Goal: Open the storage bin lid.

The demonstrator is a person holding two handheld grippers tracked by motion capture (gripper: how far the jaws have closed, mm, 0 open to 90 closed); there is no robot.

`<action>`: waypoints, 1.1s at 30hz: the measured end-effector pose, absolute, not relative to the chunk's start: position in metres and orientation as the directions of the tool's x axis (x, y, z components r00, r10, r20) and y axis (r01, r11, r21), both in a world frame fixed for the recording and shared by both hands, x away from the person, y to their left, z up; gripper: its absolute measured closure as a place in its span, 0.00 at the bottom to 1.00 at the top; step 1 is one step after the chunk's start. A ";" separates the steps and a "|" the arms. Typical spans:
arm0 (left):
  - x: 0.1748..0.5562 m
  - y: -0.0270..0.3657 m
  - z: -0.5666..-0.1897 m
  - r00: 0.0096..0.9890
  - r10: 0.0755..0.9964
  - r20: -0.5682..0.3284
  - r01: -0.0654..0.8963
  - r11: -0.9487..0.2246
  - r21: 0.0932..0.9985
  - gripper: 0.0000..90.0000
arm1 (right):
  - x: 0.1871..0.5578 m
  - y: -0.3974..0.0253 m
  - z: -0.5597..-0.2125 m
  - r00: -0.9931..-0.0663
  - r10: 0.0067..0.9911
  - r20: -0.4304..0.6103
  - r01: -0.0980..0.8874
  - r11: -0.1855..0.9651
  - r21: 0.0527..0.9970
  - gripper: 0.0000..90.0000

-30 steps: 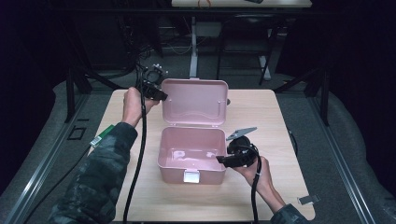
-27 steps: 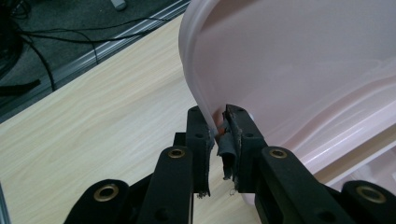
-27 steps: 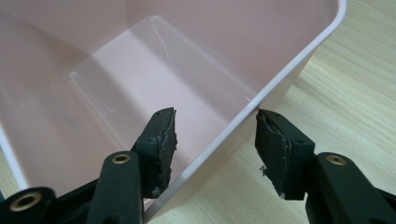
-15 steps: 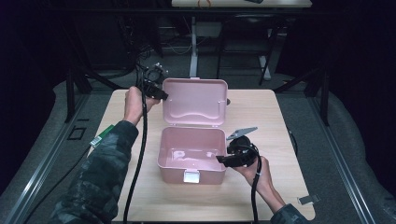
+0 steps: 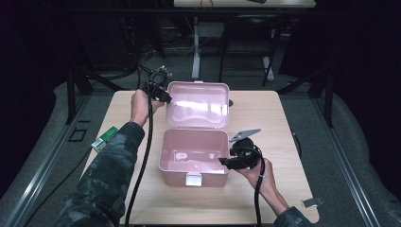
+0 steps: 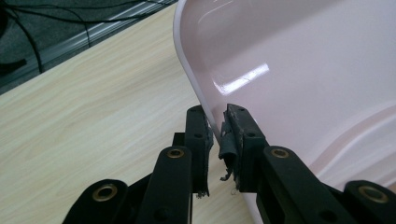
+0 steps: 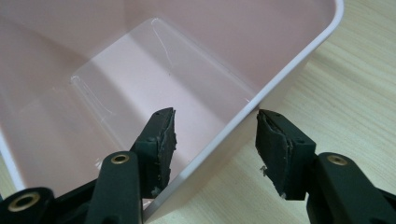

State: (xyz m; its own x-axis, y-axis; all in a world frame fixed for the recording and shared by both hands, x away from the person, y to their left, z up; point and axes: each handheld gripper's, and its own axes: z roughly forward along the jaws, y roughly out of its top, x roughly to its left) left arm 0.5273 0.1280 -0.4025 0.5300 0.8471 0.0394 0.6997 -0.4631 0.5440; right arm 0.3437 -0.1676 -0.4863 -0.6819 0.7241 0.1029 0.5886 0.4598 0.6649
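Two claws on the pink box (image 5: 193, 156) mid-table: left claw (image 6: 218, 135) clamped on the raised lid (image 5: 197, 105), right claw (image 7: 212, 135) apart astride the front-right wall, so it's open, nothing loaded yet.

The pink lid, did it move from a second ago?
No. The pink lid stands open at the same spot against the table's far edge, with the left gripper shut on its rim as before.
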 end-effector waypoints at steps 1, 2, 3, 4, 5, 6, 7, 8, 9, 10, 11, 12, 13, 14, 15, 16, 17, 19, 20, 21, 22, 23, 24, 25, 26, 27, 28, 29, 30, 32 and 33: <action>0.529 0.128 -0.405 0.529 0.848 0.037 0.704 -0.463 0.538 0.89 | 0.344 -0.167 -0.486 -0.682 0.724 0.101 0.588 0.461 0.664 0.52; 0.530 0.128 -0.407 0.526 0.850 0.033 0.709 -0.460 0.535 0.89 | 0.344 -0.167 -0.486 -0.681 0.725 0.101 0.588 0.460 0.665 0.52; 0.532 0.127 -0.409 0.524 0.851 0.032 0.713 -0.460 0.529 0.89 | 0.343 -0.167 -0.486 -0.680 0.726 0.101 0.589 0.459 0.665 0.52; 0.533 0.127 -0.411 0.523 0.852 0.026 0.719 -0.457 0.523 0.89 | 0.343 -0.167 -0.486 -0.681 0.725 0.098 0.587 0.461 0.665 0.52; 0.534 0.127 -0.412 0.522 0.853 0.024 0.722 -0.456 0.520 0.89 | 0.344 -0.167 -0.486 -0.680 0.726 0.097 0.587 0.461 0.665 0.52; 0.535 0.127 -0.414 0.521 0.854 0.020 0.725 -0.454 0.518 0.89 | 0.344 -0.168 -0.486 -0.681 0.726 0.098 0.588 0.461 0.665 0.52; 0.537 0.127 -0.416 0.518 0.855 0.014 0.730 -0.451 0.514 0.89 | 0.343 -0.168 -0.486 -0.679 0.727 0.101 0.590 0.459 0.664 0.52; 0.538 0.127 -0.417 0.518 0.855 0.011 0.733 -0.450 0.510 0.89 | 0.343 -0.168 -0.486 -0.679 0.727 0.100 0.590 0.459 0.664 0.52; 0.539 0.127 -0.418 0.517 0.856 0.009 0.736 -0.449 0.506 0.89 | 0.344 -0.168 -0.486 -0.681 0.726 0.099 0.587 0.460 0.666 0.52; 0.539 0.127 -0.420 0.513 0.858 0.004 0.740 -0.445 0.504 0.89 | 0.343 -0.167 -0.486 -0.681 0.726 0.098 0.587 0.461 0.666 0.52; 0.540 0.127 -0.421 0.510 0.860 0.002 0.743 -0.442 0.503 0.89 | 0.343 -0.167 -0.486 -0.680 0.726 0.099 0.588 0.460 0.666 0.52; 0.540 0.127 -0.423 0.507 0.862 -0.002 0.745 -0.437 0.504 0.89 | 0.343 -0.167 -0.486 -0.680 0.727 0.100 0.588 0.459 0.666 0.52; 0.541 0.127 -0.424 0.503 0.864 -0.005 0.752 -0.435 0.495 0.89 | 0.343 -0.167 -0.486 -0.680 0.727 0.099 0.587 0.459 0.667 0.52; 0.542 0.127 -0.427 0.500 0.866 -0.010 0.756 -0.431 0.494 0.89 | 0.343 -0.167 -0.486 -0.679 0.727 0.098 0.587 0.458 0.667 0.52; 0.543 0.127 -0.428 0.496 0.868 -0.015 0.761 -0.426 0.490 0.89 | 0.343 -0.167 -0.486 -0.679 0.727 0.098 0.587 0.458 0.667 0.52; 0.544 0.127 -0.430 0.494 0.869 -0.020 0.765 -0.423 0.485 0.89 | 0.343 -0.167 -0.486 -0.680 0.727 0.096 0.586 0.459 0.668 0.52; 0.544 0.127 -0.432 0.488 0.873 -0.023 0.770 -0.418 0.481 0.89 | 0.343 -0.167 -0.486 -0.679 0.728 0.098 0.587 0.457 0.668 0.52; 0.546 0.127 -0.436 0.484 0.874 -0.028 0.780 -0.417 0.468 0.89 | 0.343 -0.167 -0.487 -0.679 0.727 0.097 0.586 0.458 0.669 0.52; 0.547 0.127 -0.438 0.482 0.875 -0.030 0.782 -0.415 0.466 0.89 | 0.343 -0.167 -0.486 -0.679 0.728 0.097 0.586 0.457 0.669 0.52; 0.548 0.126 -0.440 0.476 0.879 -0.034 0.789 -0.410 0.457 0.89 | 0.343 -0.167 -0.487 -0.678 0.728 0.099 0.587 0.456 0.669 0.53; 0.549 0.126 -0.443 0.474 0.880 -0.036 0.794 -0.409 0.449 0.89 | 0.343 -0.167 -0.487 -0.678 0.728 0.098 0.587 0.456 0.669 0.53; 0.550 0.125 -0.445 0.471 0.881 -0.033 0.797 -0.409 0.444 0.89 | 0.343 -0.167 -0.487 -0.677 0.729 0.099 0.587 0.455 0.669 0.53; 0.550 0.124 -0.448 0.469 0.883 -0.030 0.800 -0.410 0.438 0.89 | 0.343 -0.167 -0.487 -0.677 0.729 0.099 0.587 0.455 0.670 0.53; 0.550 0.124 -0.451 0.468 0.883 -0.030 0.803 -0.410 0.433 0.88 | 0.343 -0.167 -0.487 -0.678 0.728 0.097 0.586 0.456 0.670 0.53; 0.550 0.123 -0.454 0.463 0.886 -0.027 0.804 -0.407 0.433 0.88 | 0.343 -0.167 -0.487 -0.676 0.730 0.098 0.588 0.454 0.670 0.53; 0.551 0.123 -0.456 0.462 0.887 -0.029 0.805 -0.405 0.432 0.88 | 0.343 -0.168 -0.487 -0.675 0.731 0.100 0.589 0.452 0.670 0.53; 0.551 0.124 -0.458 0.459 0.888 -0.034 0.808 -0.402 0.430 0.88 | 0.343 -0.168 -0.487 -0.675 0.731 0.101 0.589 0.451 0.670 0.53; 0.551 0.124 -0.459 0.458 0.888 -0.033 0.810 -0.401 0.428 0.88 | 0.343 -0.168 -0.487 -0.671 0.734 0.105 0.593 0.447 0.670 0.53; 0.550 0.124 -0.458 0.458 0.889 -0.031 0.809 -0.402 0.429 0.88 | 0.343 -0.168 -0.487 -0.671 0.734 0.105 0.593 0.447 0.670 0.53; 0.550 0.124 -0.458 0.457 0.889 -0.022 0.809 -0.405 0.426 0.88 | 0.343 -0.168 -0.487 -0.673 0.733 0.097 0.587 0.450 0.673 0.53; 0.550 0.124 -0.458 0.456 0.890 -0.022 0.809 -0.404 0.426 0.87 | 0.344 -0.168 -0.487 -0.670 0.736 0.099 0.590 0.446 0.673 0.54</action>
